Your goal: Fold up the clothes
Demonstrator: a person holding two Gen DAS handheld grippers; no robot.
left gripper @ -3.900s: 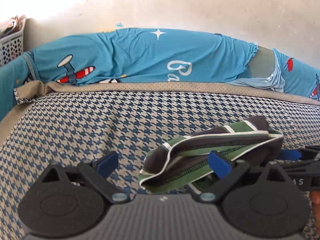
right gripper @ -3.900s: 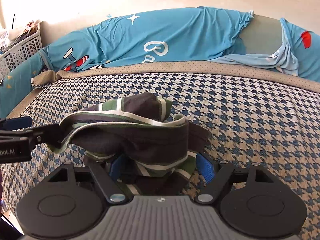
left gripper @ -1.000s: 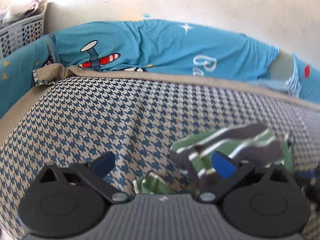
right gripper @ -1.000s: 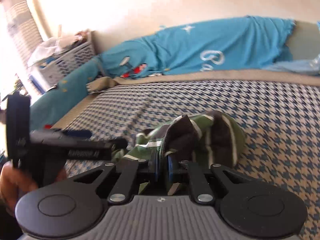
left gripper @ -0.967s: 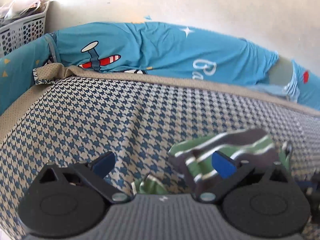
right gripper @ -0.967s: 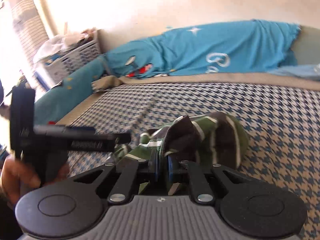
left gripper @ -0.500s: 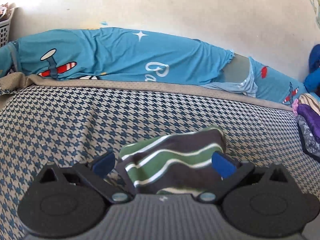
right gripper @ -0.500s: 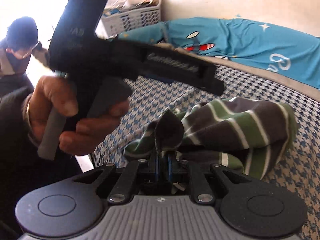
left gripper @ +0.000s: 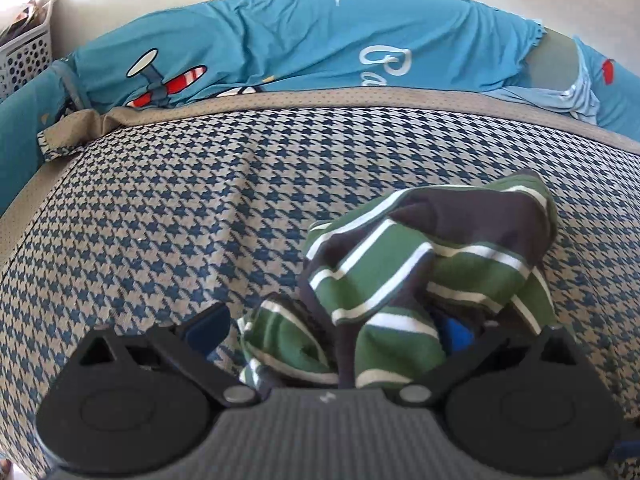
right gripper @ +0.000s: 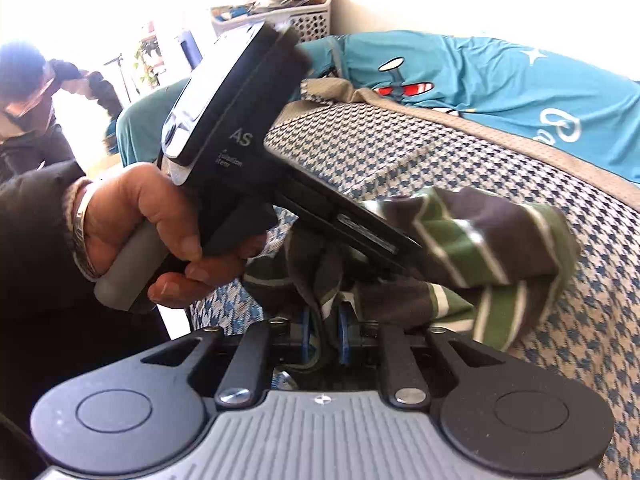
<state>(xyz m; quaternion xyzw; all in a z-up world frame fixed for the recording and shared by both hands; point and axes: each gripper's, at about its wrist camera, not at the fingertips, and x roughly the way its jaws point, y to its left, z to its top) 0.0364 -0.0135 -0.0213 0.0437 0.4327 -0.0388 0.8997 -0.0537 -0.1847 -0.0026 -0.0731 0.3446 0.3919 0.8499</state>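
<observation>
A striped garment (right gripper: pixel 492 236) is pinched by the right gripper (right gripper: pixel 323 334), its jaws just easing; the left gripper (left gripper: pixel 332 326) is spread around it, ungripped.

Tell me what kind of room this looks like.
Most likely a bedroom at home. A bed with a houndstooth cover fills both views, a long blue pillow with a cartoon plane lies against the plain wall, and a white laundry basket stands in the corner. A striped garment lies on the bed.
</observation>
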